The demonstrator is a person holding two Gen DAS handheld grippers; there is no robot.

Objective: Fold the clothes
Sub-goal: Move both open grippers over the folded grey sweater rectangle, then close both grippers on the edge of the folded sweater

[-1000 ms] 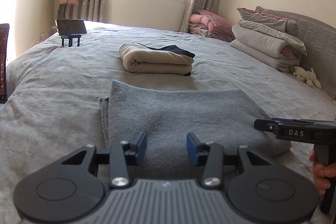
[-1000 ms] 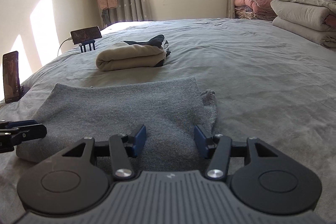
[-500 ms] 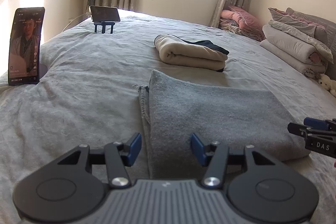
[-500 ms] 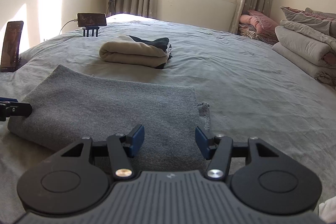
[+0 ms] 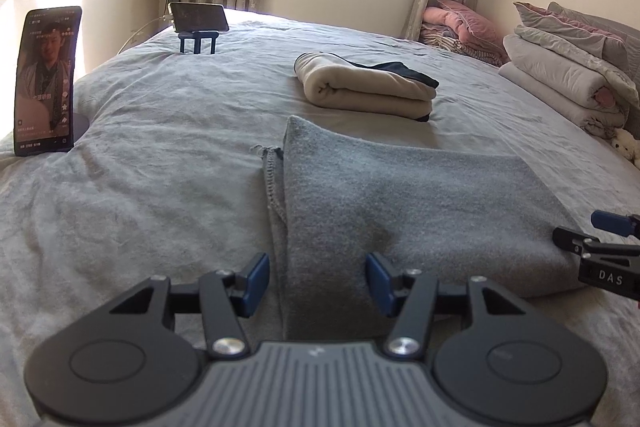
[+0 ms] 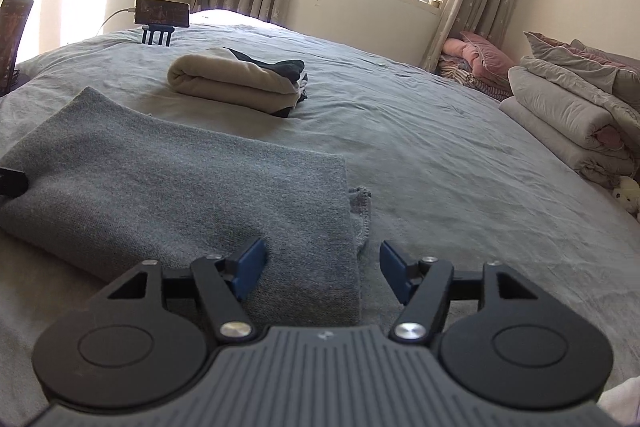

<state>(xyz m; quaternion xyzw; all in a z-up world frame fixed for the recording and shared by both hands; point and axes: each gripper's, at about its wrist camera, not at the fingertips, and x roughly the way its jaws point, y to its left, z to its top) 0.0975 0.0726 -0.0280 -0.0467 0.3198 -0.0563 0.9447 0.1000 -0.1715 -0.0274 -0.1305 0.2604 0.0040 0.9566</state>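
A grey knitted garment [image 5: 400, 203] lies folded into a flat rectangle on the bed, also seen in the right wrist view [image 6: 180, 187]. My left gripper [image 5: 317, 277] stands open over its left end, the pads apart from the cloth's edge between them. My right gripper [image 6: 322, 269] is over the right end; its jaws are opening, with the garment's edge between them and not pinched. Each gripper shows at the edge of the other's view: the right gripper [image 5: 600, 251] and the left gripper [image 6: 12, 183]. A beige folded stack [image 5: 360, 91] with a dark piece on top sits farther back.
The grey bed [image 5: 140, 147] fills both views. A phone on a blue stand [image 5: 198, 17] is at the far left, and another upright phone [image 5: 44, 79] at the left edge. Folded quilts [image 5: 560, 79], pink bedding [image 5: 460, 23] and a plush toy [image 5: 626, 147] line the right side.
Both grippers' jaws have spread wider. The left view swung leftward, bringing the upright phone into sight. The right view rolled and shifted toward the garment's right edge.
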